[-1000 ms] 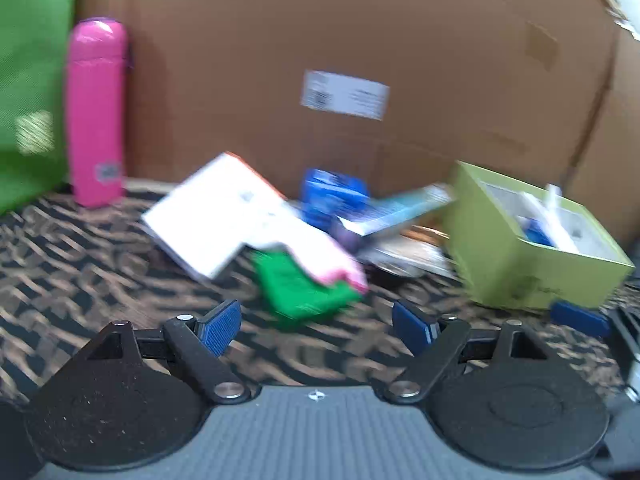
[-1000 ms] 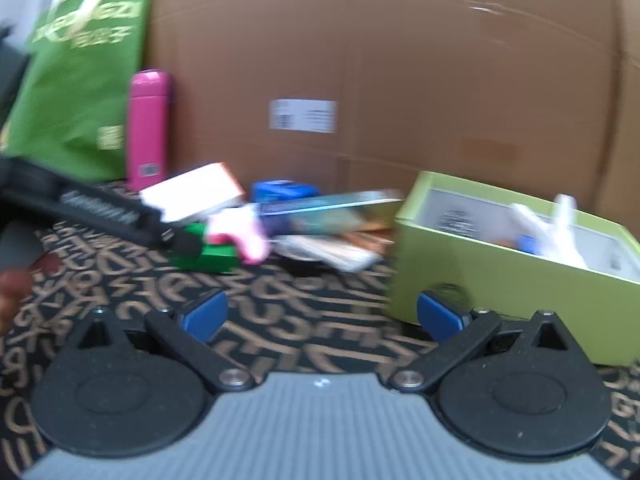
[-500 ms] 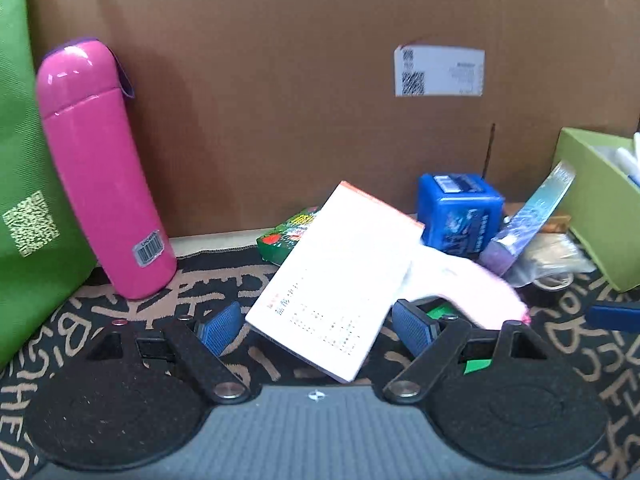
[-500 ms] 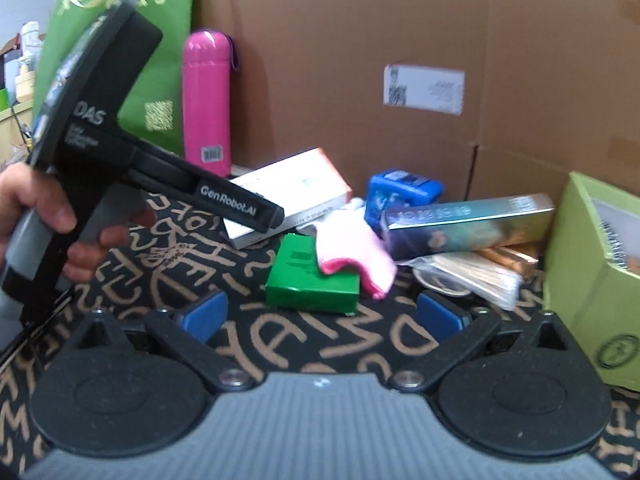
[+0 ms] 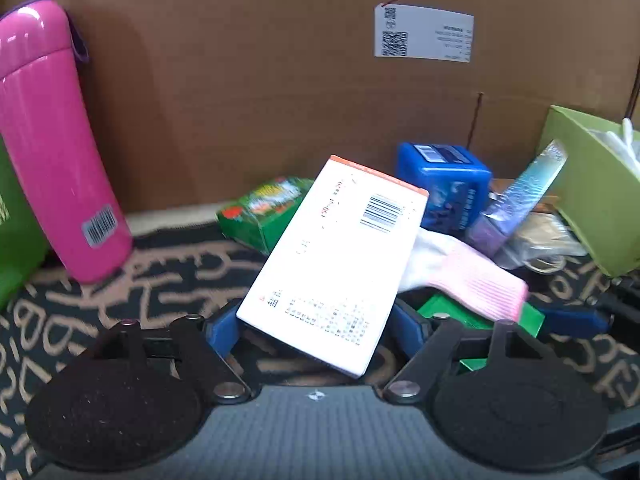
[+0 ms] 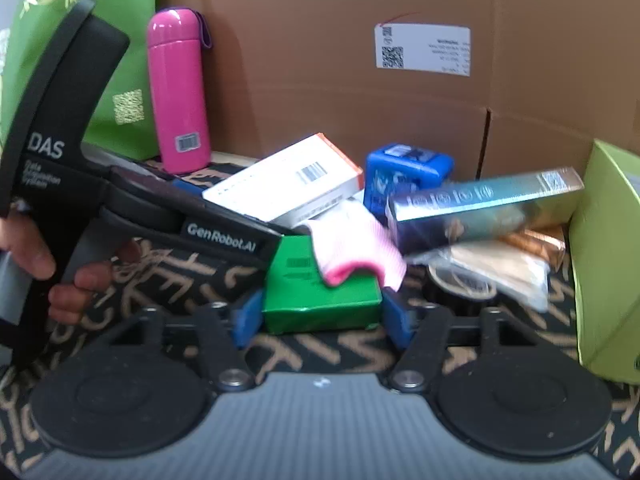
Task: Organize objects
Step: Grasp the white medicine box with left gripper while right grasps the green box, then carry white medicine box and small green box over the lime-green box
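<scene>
1. White carton (image 5: 340,264) with an orange top edge and a barcode lies tilted among clutter on the patterned worktop (image 5: 168,280); its near end sits between the spread blue pads of the left hand-held gripper (image 5: 316,330), contact unclear.
2. Only the right wrist view shows the left tool's black body and the bare hand (image 6: 60,276) holding it.
3. There, the right hand-held gripper (image 6: 320,320) has its blue pads flanking a glossy green box (image 6: 320,300), close at both sides; whether they press it cannot be told.
4. A ribbed pink cloth (image 6: 352,248) drapes over the green box.
5. A smooth pink bottle (image 6: 178,96) stands against the cardboard wall (image 6: 320,80); a lime box (image 6: 608,264) sits at right.
</scene>
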Demonstrator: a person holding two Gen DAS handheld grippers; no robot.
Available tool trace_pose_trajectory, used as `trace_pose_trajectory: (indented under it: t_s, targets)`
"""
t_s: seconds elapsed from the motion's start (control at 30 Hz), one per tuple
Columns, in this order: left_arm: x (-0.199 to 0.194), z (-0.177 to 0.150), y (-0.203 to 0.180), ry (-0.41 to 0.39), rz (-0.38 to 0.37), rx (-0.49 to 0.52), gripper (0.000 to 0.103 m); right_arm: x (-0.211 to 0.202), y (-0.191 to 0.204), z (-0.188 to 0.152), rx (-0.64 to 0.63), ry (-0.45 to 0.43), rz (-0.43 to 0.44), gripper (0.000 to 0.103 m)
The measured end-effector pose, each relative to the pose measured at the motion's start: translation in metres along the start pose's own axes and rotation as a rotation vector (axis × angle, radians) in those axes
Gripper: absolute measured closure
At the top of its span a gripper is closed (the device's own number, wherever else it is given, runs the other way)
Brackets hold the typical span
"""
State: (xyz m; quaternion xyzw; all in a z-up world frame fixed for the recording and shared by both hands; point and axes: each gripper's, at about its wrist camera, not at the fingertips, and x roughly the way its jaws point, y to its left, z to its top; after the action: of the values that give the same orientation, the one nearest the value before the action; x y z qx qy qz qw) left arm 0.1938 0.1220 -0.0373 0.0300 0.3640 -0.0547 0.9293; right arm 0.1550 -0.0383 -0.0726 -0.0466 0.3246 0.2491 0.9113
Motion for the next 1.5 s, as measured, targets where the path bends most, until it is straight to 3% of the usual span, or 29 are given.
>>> trace_pose_trajectory:
  t_s: [0.27,0.43,0.6,0.8,0.9,1.03,1.13,1.37,1.5]
  targets:
    - [-0.063,-0.036,-0.035,0.021,-0.124,0.05,0.024,-0.076,-0.014,-0.037,-0.01,-0.015,0.018,0.042]
    - [-0.082,-0.063,-0.068,0.036,-0.231,0.083,0.023,-0.126,-0.023,-0.066,-0.047,0.009,-0.081,0.042]
    - [-0.087,-0.08,-0.091,0.014,-0.183,0.146,0.023,-0.149,-0.037,-0.093,-0.026,0.06,-0.131,0.041]
    - [-0.086,-0.069,-0.1,-0.013,-0.156,0.205,0.018,-0.154,-0.043,-0.091,0.003,0.008,-0.14,0.03]
    - [-0.074,-0.065,-0.108,0.025,-0.157,0.217,0.018,-0.152,-0.041,-0.088,-0.014,-0.004,-0.136,0.023]
    - [-0.06,-0.068,-0.115,0.051,-0.169,0.187,0.017,-0.144,-0.039,-0.085,-0.022,0.014,-0.132,0.023]
    - [-0.062,-0.067,-0.114,0.05,-0.197,0.15,0.028,-0.136,-0.04,-0.084,-0.02,0.033,-0.148,0.023]
    - [-0.063,-0.071,-0.129,0.036,-0.184,0.184,0.023,-0.129,-0.046,-0.087,0.005,0.044,-0.143,0.024]
    - [-0.063,-0.069,-0.131,0.042,-0.193,0.161,0.028,-0.131,-0.045,-0.088,-0.003,0.037,-0.14,0.032]
